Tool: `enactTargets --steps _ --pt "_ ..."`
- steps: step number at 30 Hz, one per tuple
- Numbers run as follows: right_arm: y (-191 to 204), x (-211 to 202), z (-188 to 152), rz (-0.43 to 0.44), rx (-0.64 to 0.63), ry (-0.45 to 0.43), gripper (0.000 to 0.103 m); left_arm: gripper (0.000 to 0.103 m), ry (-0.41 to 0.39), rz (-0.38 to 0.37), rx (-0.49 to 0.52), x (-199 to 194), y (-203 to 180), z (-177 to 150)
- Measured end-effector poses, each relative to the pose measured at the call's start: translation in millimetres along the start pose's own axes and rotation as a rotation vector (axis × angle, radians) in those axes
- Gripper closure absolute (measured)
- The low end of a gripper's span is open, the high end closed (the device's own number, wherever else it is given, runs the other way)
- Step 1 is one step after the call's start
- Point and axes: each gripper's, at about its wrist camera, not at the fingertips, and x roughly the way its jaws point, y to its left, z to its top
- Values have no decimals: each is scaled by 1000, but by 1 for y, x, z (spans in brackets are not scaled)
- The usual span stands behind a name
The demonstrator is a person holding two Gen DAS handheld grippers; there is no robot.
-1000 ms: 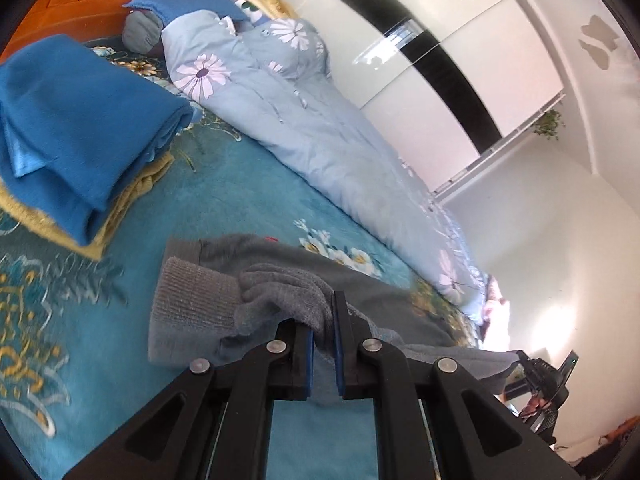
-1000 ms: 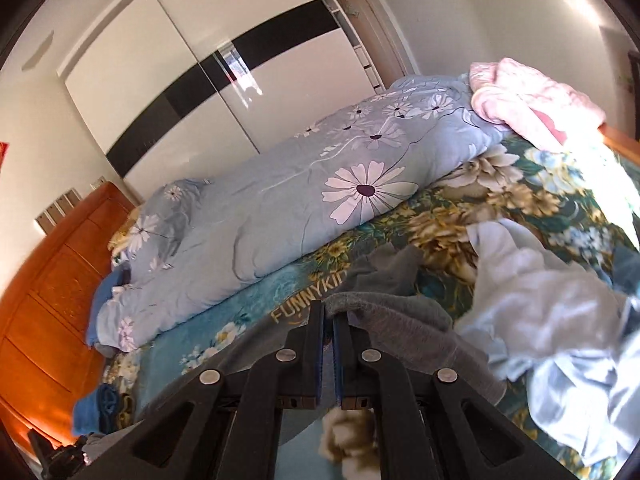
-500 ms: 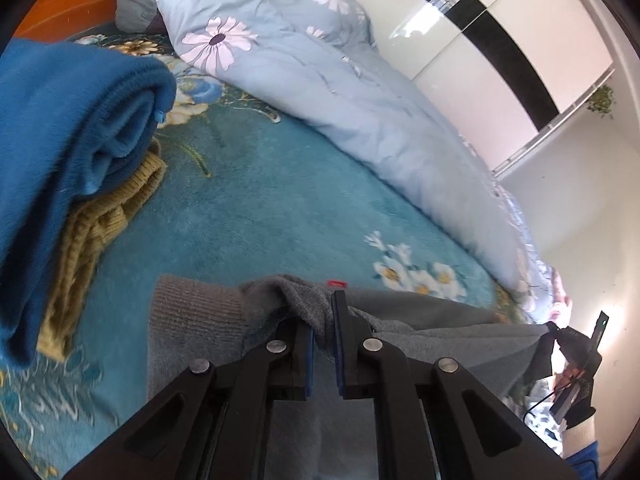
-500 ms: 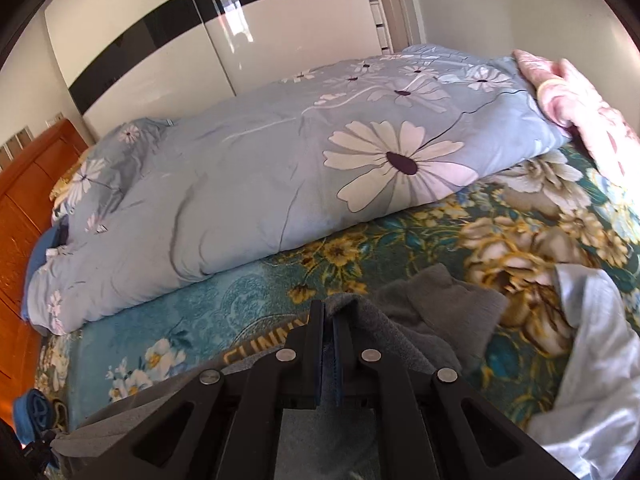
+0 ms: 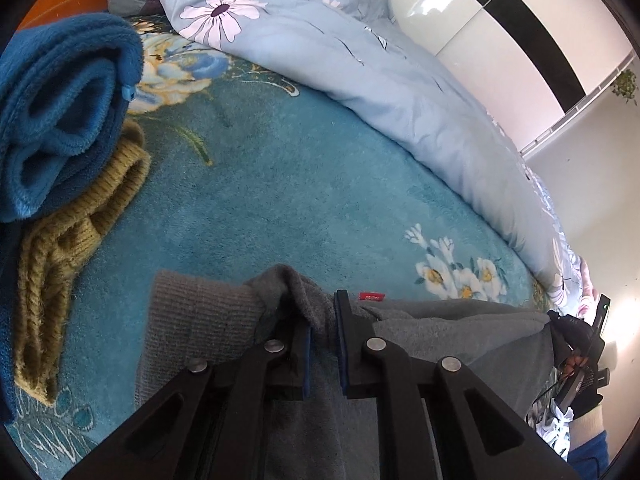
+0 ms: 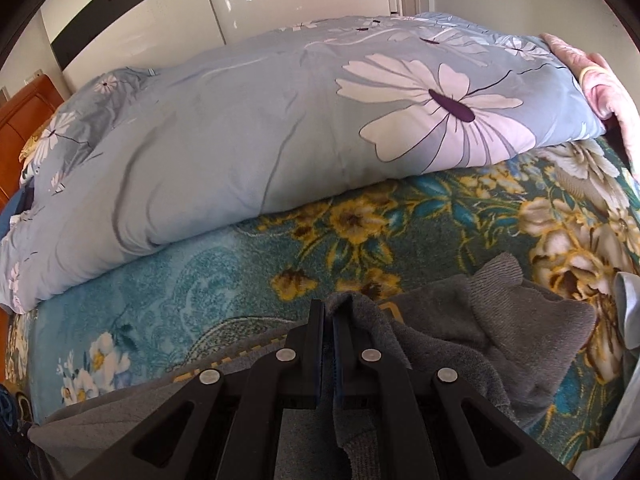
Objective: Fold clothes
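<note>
Both claws have come down toward the bed (image 5: 304,200) since a moment ago, carrying the grey sweater (image 5: 440,332) with them, and it now lies stretched across the teal blanket between them rather than hanging in the air. The left claw (image 5: 322,332) has begun to let go: its jaws are opening, with a bunched fold of grey cloth near the ribbed cuff (image 5: 200,312) standing between them, no longer pinched as tightly as before. The right claw (image 6: 327,344) is closed on the other end of the sweater (image 6: 500,328), a ridge of grey fabric clamped between its pads. The yellow lettering on the front shows just beneath it. Off to the left a blue fleece (image 5: 60,112) rests folded on a mustard knit (image 5: 80,232), and the quilt (image 6: 280,120) lies rolled along the far side. To me this looks like the laying-out step finishing: the sweater is down flat enough, and a release on both sides would clear the way for the first fold.
</note>
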Motion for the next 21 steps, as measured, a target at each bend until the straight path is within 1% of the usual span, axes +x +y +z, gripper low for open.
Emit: enactTargets --steps 1,4,5,6,7,8,9,10,12,13,15,17,19,21 --pt "1 1 0 1 -4 2 97 87 -3 -3 7 -4 -2 -1" --pt "4 -8 2 7 -17 -5 97 71 -3 -27 23 -20 -8 -7" --pt "5 -13 3 14 -23 -10 96 61 -3 -35 25 -27 -8 -10" --pt "5 -19 4 25 -26 -14 95 55 -6 -42 27 -35 -9 -13" --pt "5 -25 5 42 -28 -15 88 53 -13 -48 32 -43 -10 -15" --pt "6 -32 5 63 -32 -15 76 47 -22 -54 38 -52 -11 -18" --pt "7 -39 6 74 -42 -21 69 42 -39 -58 39 -63 -11 -21" --pt "9 -47 6 77 -55 -32 61 41 -54 -58 33 -73 -10 -25" --pt "13 -63 5 87 -76 -52 60 41 -74 -56 2 -89 -6 -33" --pt "13 -73 3 101 -70 -63 59 41 -89 -54 -29 -98 -1 -41" --pt "9 -99 -6 172 -44 -106 55 41 -94 -48 -78 -107 7 -61" --pt "0 -125 -25 235 -20 -144 48 41 -100 -38 -128 -111 19 -85" --pt "-11 -142 -51 276 -3 -164 47 41 -86 -35 -178 -105 31 -107" --pt "-28 -148 -84 311 36 -151 45 41 -63 -66 -240 -93 40 -122"
